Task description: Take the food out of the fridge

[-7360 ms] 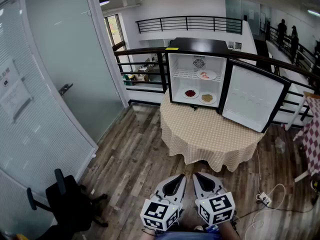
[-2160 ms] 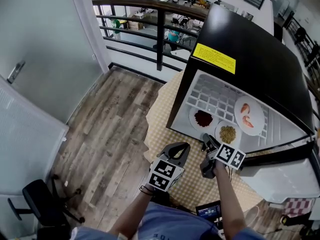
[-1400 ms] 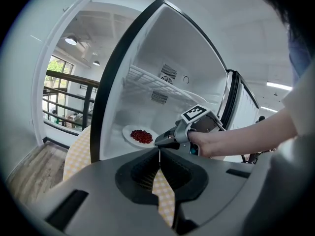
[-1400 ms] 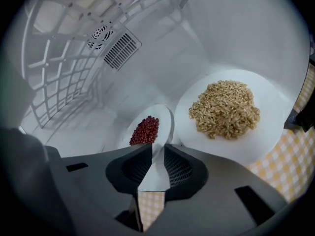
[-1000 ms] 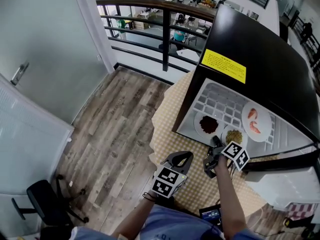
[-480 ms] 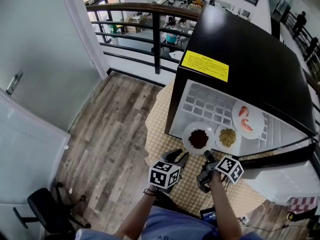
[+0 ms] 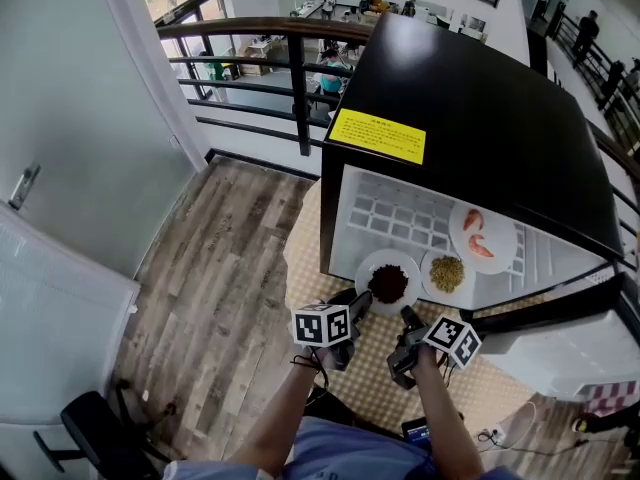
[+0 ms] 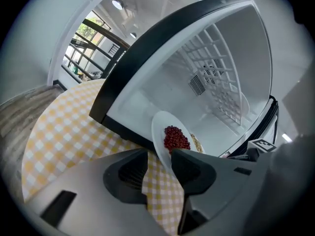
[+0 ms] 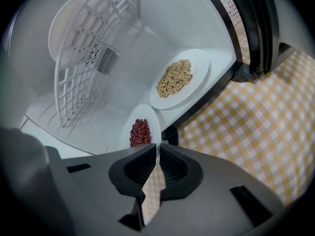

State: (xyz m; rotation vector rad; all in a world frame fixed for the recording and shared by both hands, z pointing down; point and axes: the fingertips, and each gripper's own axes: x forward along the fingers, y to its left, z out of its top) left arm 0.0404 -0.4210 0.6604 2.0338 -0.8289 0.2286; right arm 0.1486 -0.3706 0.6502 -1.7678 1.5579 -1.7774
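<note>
The black fridge stands open on the checked tablecloth. A white plate of red beans juts over the fridge's front edge. My right gripper pinches the plate's thin rim; its jaws are still closing on it. My left gripper is at the plate's left side, its jaws opening wide, and the rim sits between them untouched. A plate of tan grains rests on the fridge floor, and a plate of shrimp on the wire shelf.
The open fridge door stands at the right, close to my right arm. A black railing runs behind the table, with wooden floor to the left. The round table's cloth edge falls away on the left.
The plate of red beans slid forward from the fridge floor to its front edge with the right gripper. The left gripper came down to the plate's rim and opened.
</note>
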